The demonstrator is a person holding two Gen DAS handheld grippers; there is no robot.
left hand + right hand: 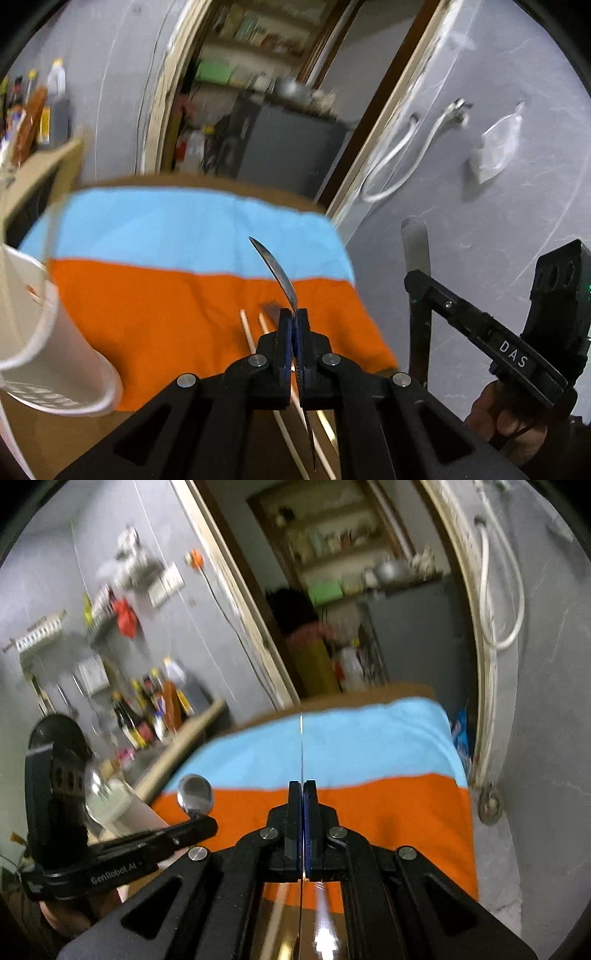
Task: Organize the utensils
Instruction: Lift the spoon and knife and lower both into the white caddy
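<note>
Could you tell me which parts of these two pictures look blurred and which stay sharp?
Left wrist view: the hand-held gripper and spoon are sharp; cloth and doorway smear. Right wrist view: gripper crisp, shelf bottles blurred, fisheye bends the door frame.

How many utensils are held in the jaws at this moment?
2. A spoon is pinched in the left gripper. A flat metal knife is in the right gripper. Neither grip seems to hide another utensil.

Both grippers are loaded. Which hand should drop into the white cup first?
Probably left. The left gripper, shut on the spoon, is nearer the white cup; the right gripper, holding the knife, sits beyond it.
</note>
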